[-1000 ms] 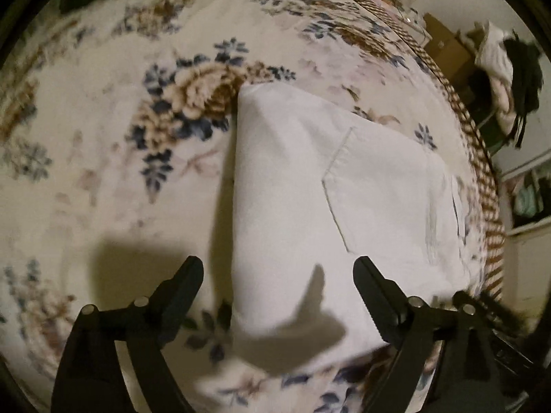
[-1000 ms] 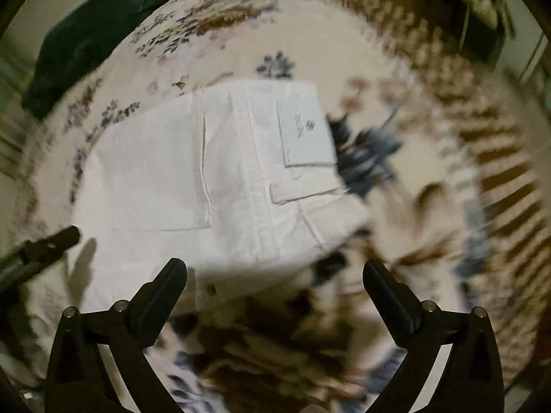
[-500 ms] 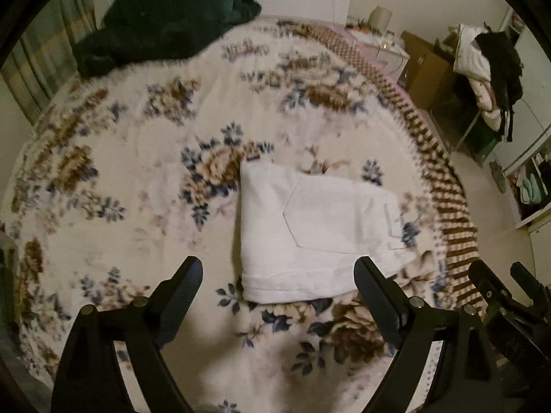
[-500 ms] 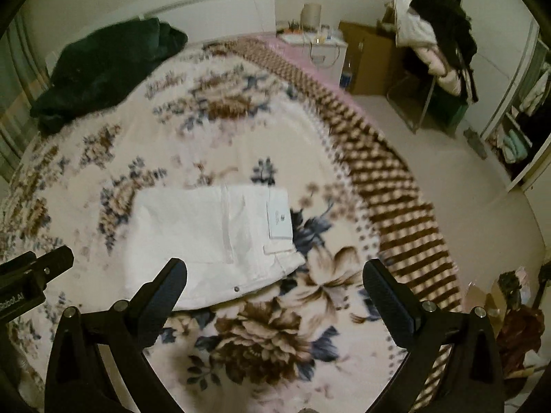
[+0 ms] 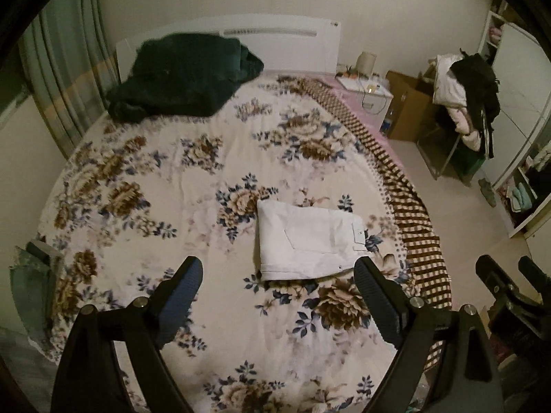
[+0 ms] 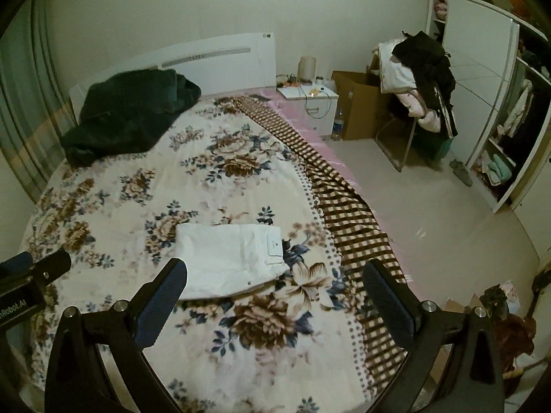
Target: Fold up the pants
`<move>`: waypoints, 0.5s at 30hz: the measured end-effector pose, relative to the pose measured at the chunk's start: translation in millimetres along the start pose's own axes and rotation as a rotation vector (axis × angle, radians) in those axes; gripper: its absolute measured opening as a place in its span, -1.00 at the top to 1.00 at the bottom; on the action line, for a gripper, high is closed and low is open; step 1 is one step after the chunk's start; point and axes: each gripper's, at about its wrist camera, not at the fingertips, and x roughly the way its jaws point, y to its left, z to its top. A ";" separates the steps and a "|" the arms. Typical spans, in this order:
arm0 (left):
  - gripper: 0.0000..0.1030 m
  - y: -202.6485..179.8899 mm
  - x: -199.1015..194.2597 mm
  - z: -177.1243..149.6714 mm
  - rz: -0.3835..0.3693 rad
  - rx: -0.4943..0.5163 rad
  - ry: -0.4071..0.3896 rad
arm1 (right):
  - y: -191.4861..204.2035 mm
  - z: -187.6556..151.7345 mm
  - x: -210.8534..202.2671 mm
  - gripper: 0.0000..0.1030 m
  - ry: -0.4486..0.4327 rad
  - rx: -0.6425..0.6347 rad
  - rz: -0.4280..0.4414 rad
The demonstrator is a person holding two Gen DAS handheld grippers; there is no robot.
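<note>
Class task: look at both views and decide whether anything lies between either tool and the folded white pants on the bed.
Nothing visible does. The pants lie folded on the floral blanket, with only bare blanket between them and the open left tool and right tool.

Both views are dim and yellowish, with soft, even room light and grainy, smeared detail. The white pants (image 5: 306, 241) are the brightest patch, yet their seams stay readable with no glare; a thin dark shadow runs along their near edge. Around the pants the floral blanket (image 5: 165, 186) looks soft and slightly blurred. Far from the pants, toward the frame edges, fisheye distortion bends the curtain (image 5: 65, 79) and wardrobe (image 6: 482, 86), and the corners fall to black vignette
</note>
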 end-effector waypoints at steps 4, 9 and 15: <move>-0.74 -3.2 -55.8 -9.5 0.010 0.005 -0.054 | -2.9 -10.0 -63.9 -1.00 -0.031 -0.003 0.009; -0.74 -12.4 -104.1 -25.3 0.034 -0.011 -0.070 | -13.2 -19.9 -140.1 -1.00 -0.074 -0.013 0.019; -0.74 -36.0 -152.6 -44.8 0.038 -0.025 -0.107 | -30.8 -27.4 -217.9 -1.00 -0.124 -0.043 0.044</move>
